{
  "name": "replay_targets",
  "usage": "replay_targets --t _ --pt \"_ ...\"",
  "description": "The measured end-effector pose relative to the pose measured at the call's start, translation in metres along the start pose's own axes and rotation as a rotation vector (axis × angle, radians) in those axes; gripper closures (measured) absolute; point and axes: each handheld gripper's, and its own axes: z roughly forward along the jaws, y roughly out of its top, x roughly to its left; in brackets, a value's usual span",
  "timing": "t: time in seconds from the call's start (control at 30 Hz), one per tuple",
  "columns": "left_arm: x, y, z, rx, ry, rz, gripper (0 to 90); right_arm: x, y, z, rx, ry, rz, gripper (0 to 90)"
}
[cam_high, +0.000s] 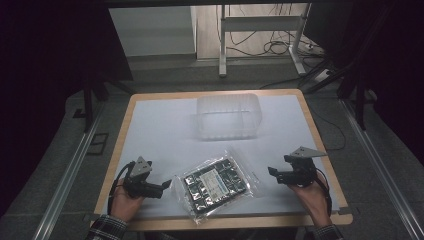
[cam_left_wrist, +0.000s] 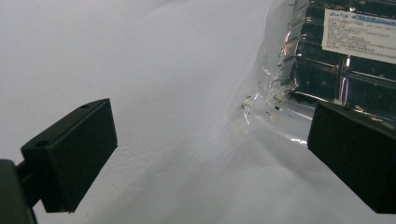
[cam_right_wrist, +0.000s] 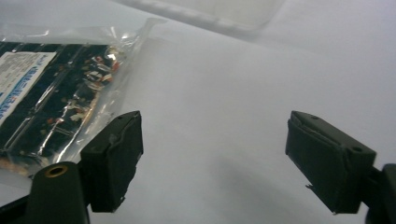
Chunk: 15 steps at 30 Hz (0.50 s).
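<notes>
A clear plastic bag (cam_high: 216, 183) holding a dark tray of small packets with a white label lies near the table's front edge; it also lies at the upper right of the left gripper view as the bag (cam_left_wrist: 327, 60) and at the left of the right gripper view as the bag (cam_right_wrist: 51, 93). My left gripper (cam_high: 167, 185) rests on the table just left of the bag, jaws wide apart with nothing between them. My right gripper (cam_high: 271, 172) sits to the bag's right, also open and empty. A clear plastic container (cam_high: 228, 116) stands upside-down behind the bag.
The white table top (cam_high: 160, 130) has a wooden rim. Beyond the far edge stand a desk frame (cam_high: 260, 35) and loose cables (cam_high: 280, 45) on the floor. Metal rails (cam_high: 65, 185) run along both sides of the table.
</notes>
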Motion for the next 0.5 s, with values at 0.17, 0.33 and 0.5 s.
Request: replay_targets --t 0.17,0.33,0.5 --pt "0.0006 -0.0003 0.0003 -0.010 -0.008 -0.005 0.9 0.0022 0.0005 0.0023 0.002 0.010 -0.010 14.5" --pt "0.0022 0.0000 0.0018 -0.007 -0.024 -0.015 1.9 -0.0007 -0.0006 0.0038 -0.006 0.007 -0.009 11.5" --pt "-0.0006 0.0008 0.0033 0.010 -0.024 -0.003 2.9 -0.0009 -0.0009 0.0048 -0.003 0.005 -0.011 10.8"
